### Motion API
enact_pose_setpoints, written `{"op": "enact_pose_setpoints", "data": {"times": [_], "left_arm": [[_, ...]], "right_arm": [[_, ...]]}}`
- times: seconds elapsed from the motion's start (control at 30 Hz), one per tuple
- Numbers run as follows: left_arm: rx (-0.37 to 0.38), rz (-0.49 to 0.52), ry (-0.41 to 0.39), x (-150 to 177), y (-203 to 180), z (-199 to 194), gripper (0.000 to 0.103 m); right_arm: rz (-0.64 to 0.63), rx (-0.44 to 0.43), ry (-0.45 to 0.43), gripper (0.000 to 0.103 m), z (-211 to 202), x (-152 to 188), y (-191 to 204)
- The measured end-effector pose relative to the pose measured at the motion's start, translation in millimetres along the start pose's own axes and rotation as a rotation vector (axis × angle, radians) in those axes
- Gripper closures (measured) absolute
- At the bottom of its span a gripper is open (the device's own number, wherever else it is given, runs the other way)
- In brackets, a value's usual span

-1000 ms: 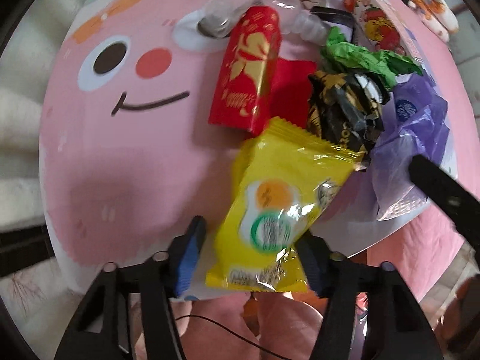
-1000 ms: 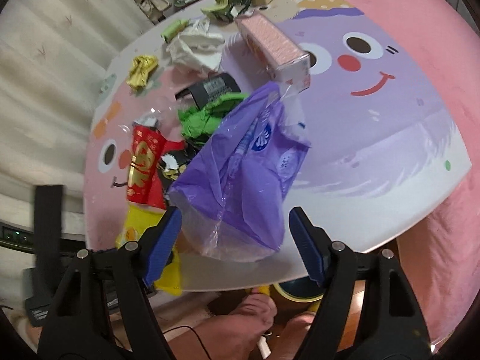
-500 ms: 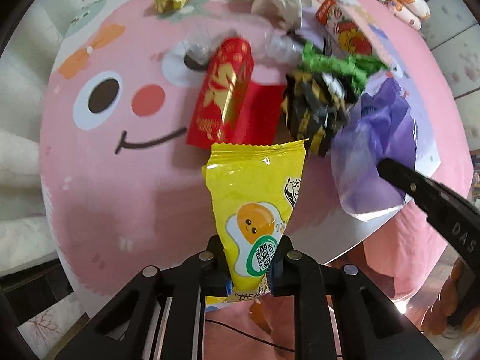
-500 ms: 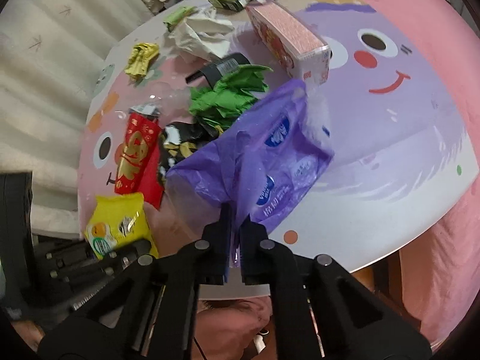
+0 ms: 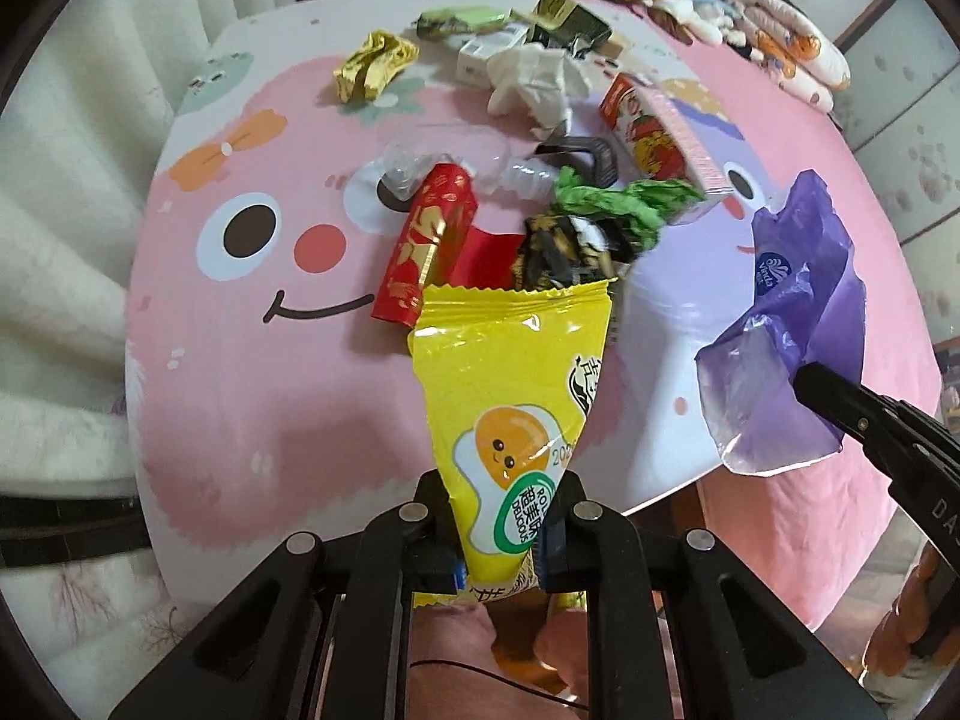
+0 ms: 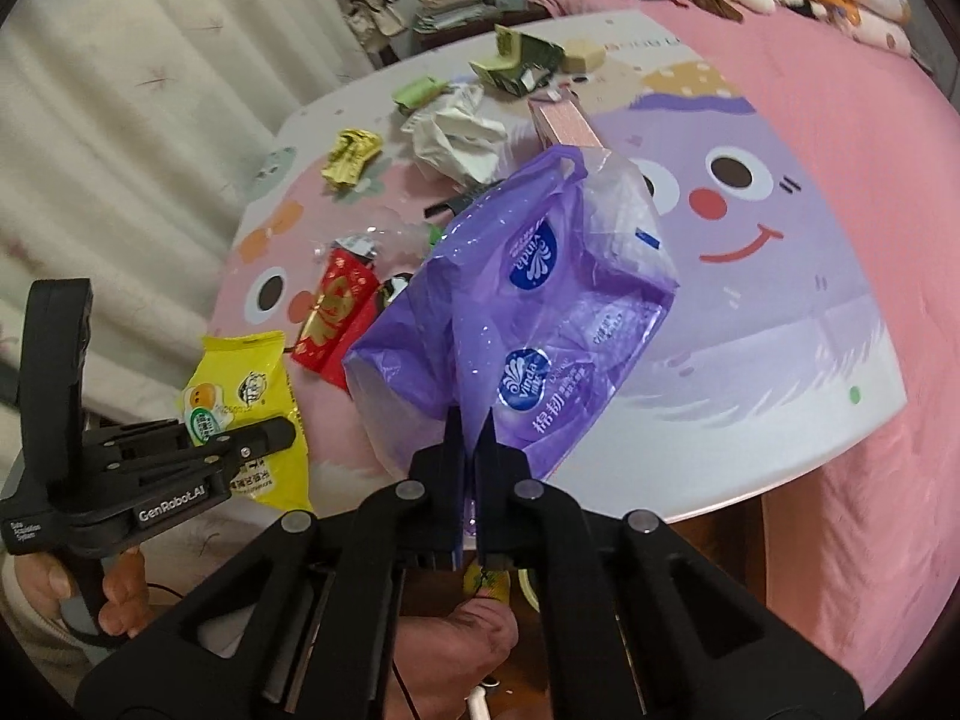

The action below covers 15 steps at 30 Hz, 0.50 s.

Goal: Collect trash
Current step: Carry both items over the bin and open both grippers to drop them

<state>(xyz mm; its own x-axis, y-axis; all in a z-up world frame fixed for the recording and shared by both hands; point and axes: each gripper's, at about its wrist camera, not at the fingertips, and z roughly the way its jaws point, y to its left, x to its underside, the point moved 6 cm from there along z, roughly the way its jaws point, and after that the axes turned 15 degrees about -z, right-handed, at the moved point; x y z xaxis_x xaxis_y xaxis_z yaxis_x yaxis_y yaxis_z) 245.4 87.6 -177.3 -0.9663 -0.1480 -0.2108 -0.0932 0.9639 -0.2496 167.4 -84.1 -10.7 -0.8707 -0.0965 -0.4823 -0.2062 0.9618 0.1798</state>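
Observation:
My left gripper (image 5: 501, 525) is shut on a yellow snack packet (image 5: 516, 396) with an egg picture and holds it lifted over the near table edge. The packet (image 6: 240, 402) and the left gripper (image 6: 252, 450) also show in the right wrist view. My right gripper (image 6: 474, 426) is shut on a purple plastic bag (image 6: 528, 300), held up with its mouth open at the left. The bag (image 5: 792, 312) hangs at the right of the left wrist view.
On the round cartoon table (image 5: 240, 372) lie a red packet (image 5: 429, 240), black-gold wrapper (image 5: 564, 252), green crumpled paper (image 5: 624, 204), clear plastic (image 5: 456, 162), white tissue (image 5: 534, 84), gold wrapper (image 5: 372, 63) and a pink carton (image 5: 666, 126). A pink bed (image 6: 840, 90) is behind.
Both grippers closed, the left on the yellow packet and the right on the purple bag. Both have since lifted and pulled back from the table.

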Motion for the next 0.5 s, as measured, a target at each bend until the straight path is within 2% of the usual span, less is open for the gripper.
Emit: {"op": "enact_pose_setpoints", "data": {"times": [0.23,0.4,0.5], "left_arm": [[-0.022,-0.068,-0.144,49.5,-27.7,-37.7,0.088],[-0.023,-0.140,-0.181,103.5,-48.4,-44.4,0.088],[-0.021,-0.172,-0.204,138.6,-59.0,-39.0,0.088]], "right_arm": [[-0.141,-0.065,-0.029,0.103,-39.8,28.8,-4.1],[-0.221,-0.108,-0.025,0.103,-63.6,67.7,-14.7],[-0.260,-0.145,-0.014,0.103,-74.8,102.2,-22.3]]}}
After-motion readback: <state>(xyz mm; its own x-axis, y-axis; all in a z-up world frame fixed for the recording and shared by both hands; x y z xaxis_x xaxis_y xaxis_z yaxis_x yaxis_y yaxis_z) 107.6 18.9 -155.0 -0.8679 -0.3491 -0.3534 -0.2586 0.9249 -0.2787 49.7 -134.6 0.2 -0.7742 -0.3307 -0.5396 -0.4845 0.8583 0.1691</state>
